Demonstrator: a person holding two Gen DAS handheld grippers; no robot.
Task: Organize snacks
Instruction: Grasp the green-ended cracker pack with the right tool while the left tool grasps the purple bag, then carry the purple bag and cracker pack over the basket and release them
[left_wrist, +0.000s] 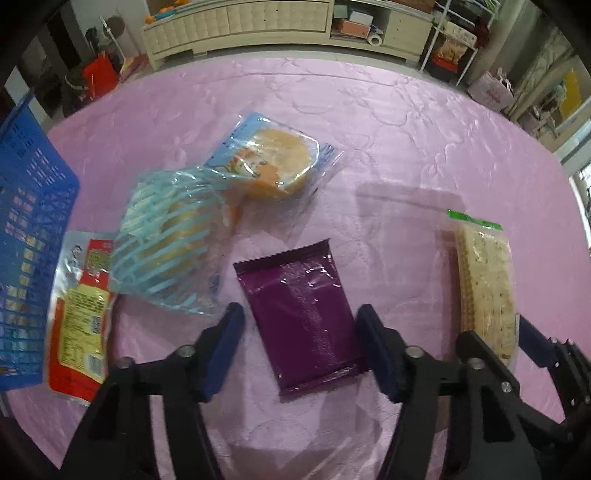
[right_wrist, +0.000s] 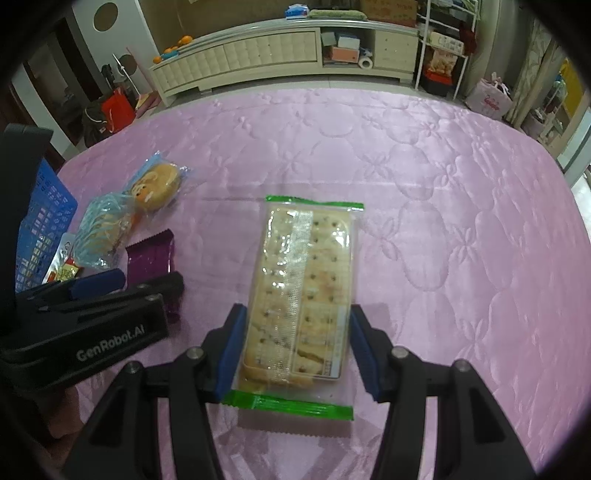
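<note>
The cracker pack (right_wrist: 301, 295) is found lying flat on the pink quilted cloth (right_wrist: 424, 184), lengthwise between the fingers of the right gripper (right_wrist: 295, 328). The blue pads (right_wrist: 231, 347) stand at either long edge; whether they press the wrapper or merely touch it cannot be told. This straddling is judged a preparation for lifting. The pack is a clear, glossy film with green crimped ends over pale, dotted rectangular crackers.

The purple packet (left_wrist: 301, 314), opaque foil with serrated ends, is seen flat between the parted fingers of the left gripper (left_wrist: 301, 328), a gap showing on both sides.

From this packet, two round biscuit packs (left_wrist: 221, 206) in crinkled blue-printed film are noted at eleven o'clock, a red-and-yellow pouch (left_wrist: 79, 317) at nine, and beyond it a blue perforated plastic basket (left_wrist: 26, 221), judged the intended receptacle.
</note>
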